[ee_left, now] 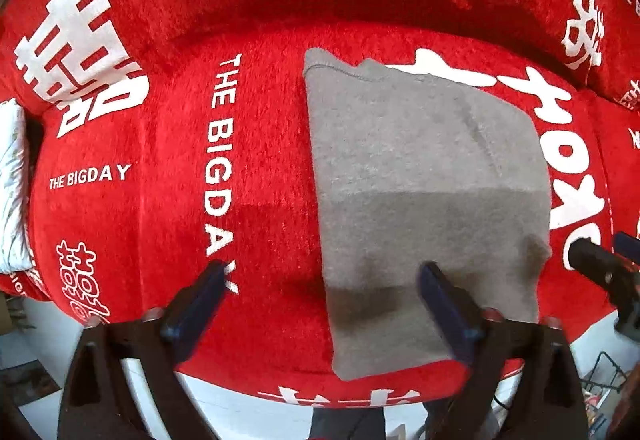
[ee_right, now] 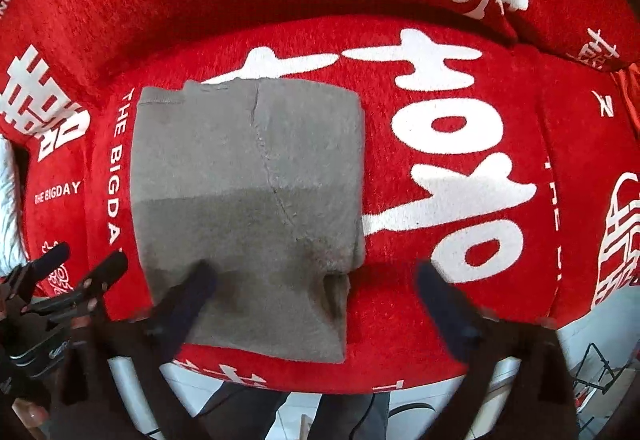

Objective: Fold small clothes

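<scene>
Centre-right of the left wrist view: grey garment [ee_left: 428, 208] lies flat on the red cushion [ee_left: 160, 200], already folded into a neat rectangle, hem edge at the top, long side running down toward the cushion's front edge. Same garment sits centre-left in the right wrist view [ee_right: 248, 200], with a seam line running down its middle. Left gripper [ee_left: 324, 280] has its jaws spread wide with nothing between them; one finger hangs over bare cushion, the other over the garment's lower part, and I can't tell that either touches it. Right gripper [ee_right: 316, 280] is likewise spread wide and empty, one finger over the garment's lower left, the other over red cushion. Each gripper also shows at the edge of the other's view. Judgement: the fold on this piece looks released and done, or one more halving is left. Next move calls for either pinching both lower corners and carrying them up to the hem edge, corners matched, or clearing away for the next garment.
</scene>
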